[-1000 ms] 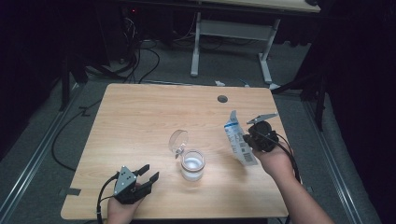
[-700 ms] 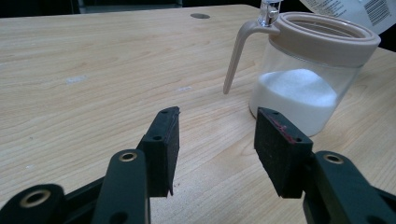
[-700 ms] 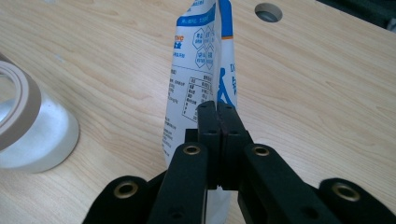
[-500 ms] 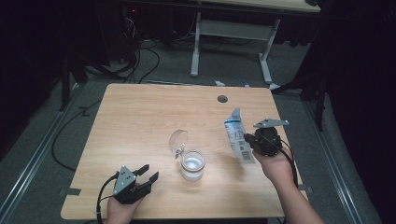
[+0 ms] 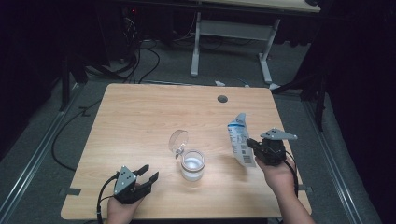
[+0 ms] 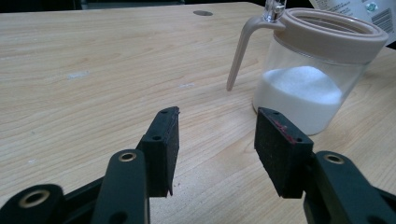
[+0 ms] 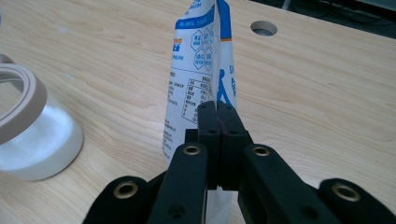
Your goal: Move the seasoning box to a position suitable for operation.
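a white and blue pouch (image 5: 239, 140) is clamped upright by the right hand-held gripper (image 5: 254, 145); the left hand-held gripper (image 5: 148, 173) is held open and empty on the counter (image 5: 140, 116), near the jar (image 5: 192, 164).

High view overlooks table (image 5: 140, 112), both gripper views close, sharing jar (image 6: 308, 93)

Bench (image 5: 140, 116): pale wood grain, smooth matt finish. Jar (image 5: 192, 164): clear glossy plastic with a matt beige plastic rim, holding fine white grains. Pouch (image 5: 240, 142): glossy printed film. Fingers (image 6: 284, 151): black matt pads, slightly rough.
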{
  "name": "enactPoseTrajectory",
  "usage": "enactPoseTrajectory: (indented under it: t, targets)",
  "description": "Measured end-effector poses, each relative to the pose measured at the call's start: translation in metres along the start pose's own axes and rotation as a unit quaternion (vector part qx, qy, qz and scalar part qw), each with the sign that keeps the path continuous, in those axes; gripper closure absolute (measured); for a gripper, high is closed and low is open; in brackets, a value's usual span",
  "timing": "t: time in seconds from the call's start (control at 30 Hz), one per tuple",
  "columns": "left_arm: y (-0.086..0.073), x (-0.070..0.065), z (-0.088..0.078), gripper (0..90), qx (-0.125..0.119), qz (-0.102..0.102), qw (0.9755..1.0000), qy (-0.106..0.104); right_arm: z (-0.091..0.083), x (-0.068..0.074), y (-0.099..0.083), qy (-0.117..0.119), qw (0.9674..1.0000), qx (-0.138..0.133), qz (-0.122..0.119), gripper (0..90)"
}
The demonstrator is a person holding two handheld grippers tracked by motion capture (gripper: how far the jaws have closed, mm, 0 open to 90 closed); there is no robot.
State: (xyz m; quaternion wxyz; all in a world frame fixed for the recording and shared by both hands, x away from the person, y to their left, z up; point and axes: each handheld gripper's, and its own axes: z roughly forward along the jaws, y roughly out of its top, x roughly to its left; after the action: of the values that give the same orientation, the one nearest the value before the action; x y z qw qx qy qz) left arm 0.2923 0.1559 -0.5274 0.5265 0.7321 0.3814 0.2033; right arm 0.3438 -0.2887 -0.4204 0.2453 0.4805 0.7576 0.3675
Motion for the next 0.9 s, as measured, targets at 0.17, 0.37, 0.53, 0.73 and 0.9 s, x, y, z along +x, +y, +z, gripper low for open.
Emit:
enactPoseTrajectory:
  t: [0.17, 0.37, 0.53, 0.73, 0.9]
  targets:
    - [0.000, 0.002, 0.000, 50.3, -0.001, -0.001, 1.0000, 0.002, -0.003, -0.003, -0.009, 0.005, 0.9996, -0.025, 0.011, 90.0]
    - [0.001, 0.006, -0.001, 49.9, -0.001, -0.004, 1.0000, 0.002, -0.005, -0.005, -0.017, 0.012, 0.9982, -0.056, 0.021, 90.0]
    - [0.002, 0.009, -0.001, 49.9, 0.005, 0.000, 1.0000, 0.003, -0.004, -0.008, -0.025, 0.015, 0.9964, -0.078, 0.030, 90.0]
    - [0.004, 0.009, -0.002, 50.0, 0.003, 0.008, 0.9999, 0.009, -0.003, -0.012, -0.037, 0.013, 0.9922, -0.120, 0.032, 90.0]
    - [0.004, 0.006, -0.003, 49.8, 0.003, 0.004, 1.0000, 0.004, -0.002, -0.015, -0.046, 0.011, 0.9875, -0.153, 0.039, 90.0]
